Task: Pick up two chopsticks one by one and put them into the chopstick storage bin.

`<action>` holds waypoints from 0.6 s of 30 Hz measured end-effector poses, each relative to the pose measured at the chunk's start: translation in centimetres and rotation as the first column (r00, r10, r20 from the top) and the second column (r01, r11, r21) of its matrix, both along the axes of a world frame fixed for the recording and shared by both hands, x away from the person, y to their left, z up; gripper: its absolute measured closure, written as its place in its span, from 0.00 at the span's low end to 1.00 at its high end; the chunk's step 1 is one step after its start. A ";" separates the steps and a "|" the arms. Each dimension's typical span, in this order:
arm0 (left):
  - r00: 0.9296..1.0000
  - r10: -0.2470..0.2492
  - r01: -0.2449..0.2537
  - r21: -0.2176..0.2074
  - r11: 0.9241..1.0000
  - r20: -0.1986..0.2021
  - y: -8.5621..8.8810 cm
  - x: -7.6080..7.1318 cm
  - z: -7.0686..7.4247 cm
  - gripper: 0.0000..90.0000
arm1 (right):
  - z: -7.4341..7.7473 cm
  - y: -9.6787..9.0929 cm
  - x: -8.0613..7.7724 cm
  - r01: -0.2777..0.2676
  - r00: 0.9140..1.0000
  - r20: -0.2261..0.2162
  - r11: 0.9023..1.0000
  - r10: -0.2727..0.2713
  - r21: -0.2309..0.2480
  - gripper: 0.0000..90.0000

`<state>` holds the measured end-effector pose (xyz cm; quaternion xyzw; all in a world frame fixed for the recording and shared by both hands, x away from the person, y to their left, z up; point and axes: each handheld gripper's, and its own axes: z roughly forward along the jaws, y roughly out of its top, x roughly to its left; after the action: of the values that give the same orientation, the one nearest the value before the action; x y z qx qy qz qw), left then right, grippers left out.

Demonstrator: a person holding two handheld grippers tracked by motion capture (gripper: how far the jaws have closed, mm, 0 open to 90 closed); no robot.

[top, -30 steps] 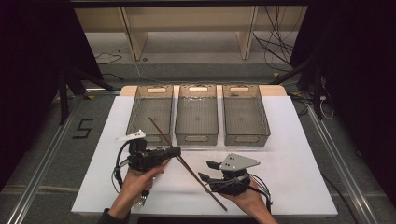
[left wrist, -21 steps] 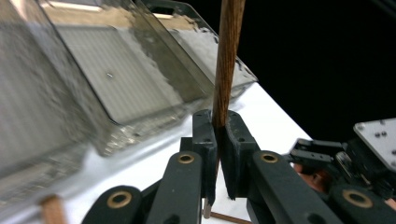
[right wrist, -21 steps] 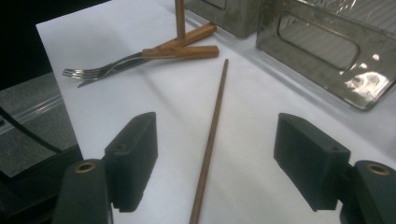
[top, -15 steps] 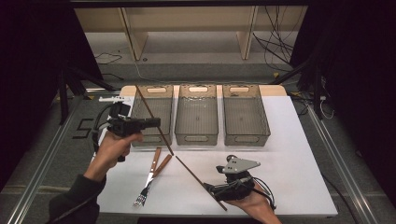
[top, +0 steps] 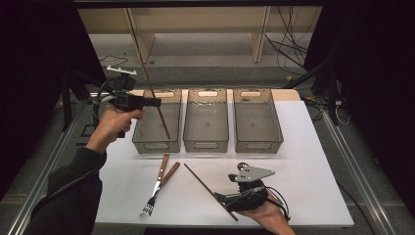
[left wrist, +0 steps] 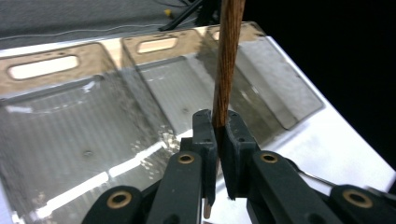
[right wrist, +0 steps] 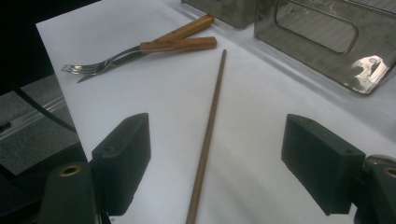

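My left gripper point(top: 152, 103) is raised over the left clear bin point(top: 155, 146) and is shut on a brown wooden chopstick point(top: 159, 110). The chopstick slants down into the bin; in the left gripper view it point(left wrist: 227, 60) rises from between the closed jaws of the left gripper point(left wrist: 218, 135). A second chopstick point(top: 208, 190) lies flat on the white table. My right gripper point(top: 221, 199) rests low at the chopstick's near end. Its jaws have just been opening, and in the right gripper view the right gripper point(right wrist: 217, 158) stands wide with the chopstick point(right wrist: 208, 130) lying untouched between the pads.
Middle bin point(top: 205, 145) and right bin point(top: 258, 145) stand beside the left one, with nothing in them. A fork and another utensil with wooden handles point(top: 159, 183) lie crossed left of the loose chopstick, seen at top left as the utensils point(right wrist: 154, 46). The table's front edge is just behind my right hand.
My left hand has lifted its chopstick off the table and carried it up and left to the left bin, uncovering the fork. The right jaws have spread apart around the second chopstick.
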<state>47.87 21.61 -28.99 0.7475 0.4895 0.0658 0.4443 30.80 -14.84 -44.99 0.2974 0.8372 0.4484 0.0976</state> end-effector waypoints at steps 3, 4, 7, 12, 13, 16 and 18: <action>0.999 0.032 -0.031 0.034 0.999 -0.017 0.3 1.2 -0.3 0.94 | 0.0 -0.1 0.0 -0.003 1.000 -0.001 1.000 0.003 0.002 0.27; 0.999 0.040 -0.039 0.042 0.998 -0.024 0.4 1.6 -0.5 0.94 | 0.0 -0.1 0.0 0.001 1.000 -0.001 1.000 -0.001 0.004 0.27; 0.998 0.064 -0.061 0.084 0.995 -0.030 0.6 2.3 -0.9 0.94 | 0.0 -0.1 0.0 0.001 1.000 0.001 1.000 -0.001 0.005 0.27; 0.995 0.095 -0.091 0.124 0.988 -0.033 0.8 3.2 -1.8 0.94 | 0.0 -0.1 0.0 -0.004 1.000 0.000 1.000 0.004 0.009 0.26; 0.995 0.097 -0.093 0.123 0.988 -0.033 0.8 3.3 -2.0 0.95 | 0.0 -0.1 0.0 -0.005 1.000 -0.002 1.000 0.005 0.008 0.26; 0.993 0.107 -0.102 0.113 0.988 -0.041 0.8 3.8 -2.5 0.95 | -0.1 -0.1 0.0 -0.010 1.000 -0.001 1.000 0.010 0.004 0.26; 0.992 0.114 -0.107 0.112 0.988 -0.051 0.8 4.1 -2.9 0.95 | -0.1 -0.1 0.0 -0.010 1.000 -0.002 1.000 0.010 0.004 0.26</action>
<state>52.00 22.37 -31.88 0.7439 0.5383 0.0956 0.3844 30.83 -14.93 -45.06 0.2939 0.8381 0.4500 0.0939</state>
